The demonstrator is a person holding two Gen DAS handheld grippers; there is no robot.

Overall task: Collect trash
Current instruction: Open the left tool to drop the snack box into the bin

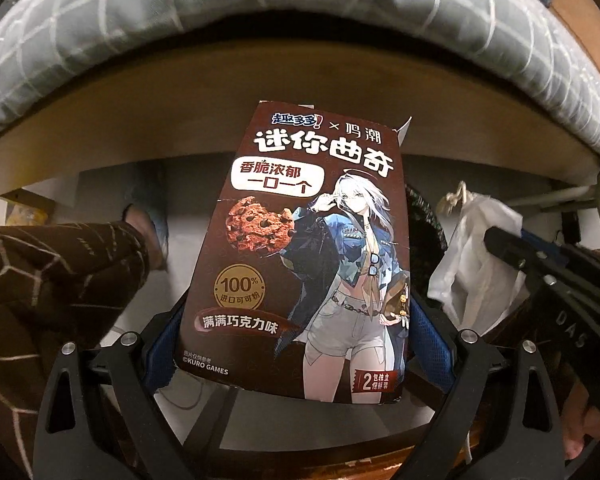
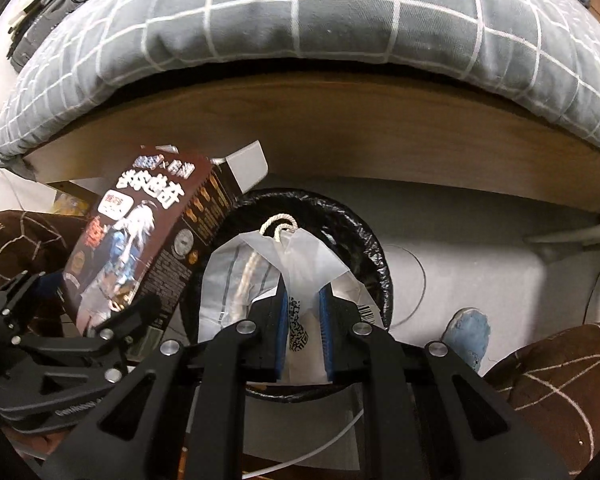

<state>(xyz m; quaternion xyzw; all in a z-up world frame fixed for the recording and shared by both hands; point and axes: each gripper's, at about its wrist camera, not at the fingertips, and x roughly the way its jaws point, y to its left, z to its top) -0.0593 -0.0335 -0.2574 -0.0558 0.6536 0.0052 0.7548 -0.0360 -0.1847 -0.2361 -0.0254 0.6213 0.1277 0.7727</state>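
Note:
My left gripper (image 1: 296, 320) is shut on a brown cookie box (image 1: 300, 240) with an anime girl printed on it, held upright in the air. The box also shows in the right wrist view (image 2: 140, 248), left of a black-lined trash bin (image 2: 364, 240). My right gripper (image 2: 304, 308) is shut on a white paper bag (image 2: 296, 264) with a rope handle, held over the bin's opening. In the left wrist view the bag (image 1: 472, 264) and the right gripper's fingers (image 1: 540, 260) sit to the right of the box, and the bin (image 1: 424, 224) is mostly hidden behind the box.
A bed with a grey checked cover (image 2: 300, 20) and a wooden side board (image 2: 360, 128) overhangs the bin. My knees in brown patterned trousers (image 1: 40, 280) (image 2: 560, 392) flank the scene. A blue slipper (image 2: 468, 332) lies on the grey floor at the right.

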